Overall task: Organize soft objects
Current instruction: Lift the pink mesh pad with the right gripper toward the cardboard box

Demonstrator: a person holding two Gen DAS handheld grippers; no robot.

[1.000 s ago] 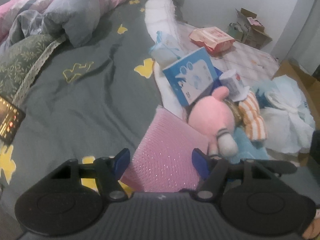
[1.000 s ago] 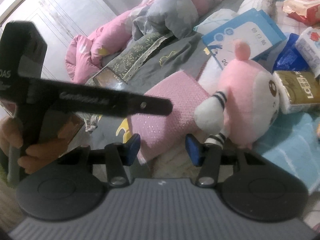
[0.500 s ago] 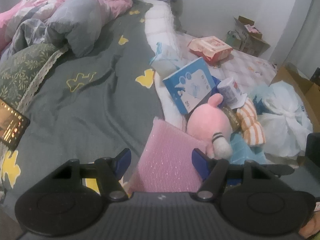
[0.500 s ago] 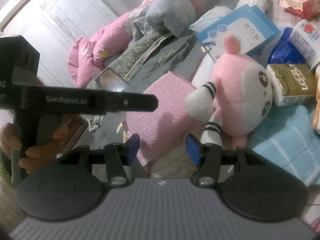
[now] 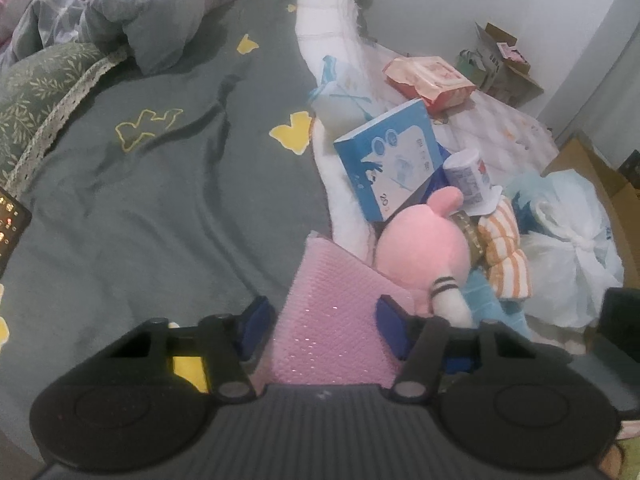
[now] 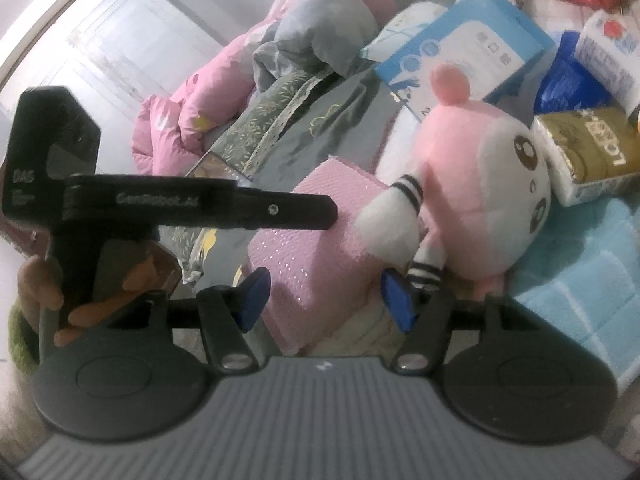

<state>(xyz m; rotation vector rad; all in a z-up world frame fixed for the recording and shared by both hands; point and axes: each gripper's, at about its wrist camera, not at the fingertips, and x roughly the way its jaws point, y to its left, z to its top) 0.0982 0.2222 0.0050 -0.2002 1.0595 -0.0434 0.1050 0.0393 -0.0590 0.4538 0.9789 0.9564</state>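
Observation:
A pink bubble-textured pad [image 5: 336,304] lies on the grey bedsheet [image 5: 160,180], and a pink plush toy [image 5: 424,248] leans against its right side. My left gripper [image 5: 325,324] points down over the pad's near end. Its jaws are closing with the pad between them, the pads close to its edges. In the right wrist view a left finger [image 6: 280,210] hangs over the pad [image 6: 320,240]. My right gripper [image 6: 325,299] hovers at the pad's near corner beside the plush toy [image 6: 480,184]. Its jaws are opening and hold nothing. A hand [image 6: 40,292] grips the left handle.
A blue box [image 5: 388,160], a white paper roll pack [image 5: 468,176] and a gold tissue pack [image 6: 592,156] crowd behind the plush. An orange striped cloth [image 5: 504,256], a light blue towel [image 6: 580,260] and a white plastic bag [image 5: 572,264] lie right. A rumpled quilt [image 5: 140,12] fills the far left.
The left jaws have narrowed around the pink pad and the left gripper has edged in over it. The right jaws have widened. The plush and pad stay put.

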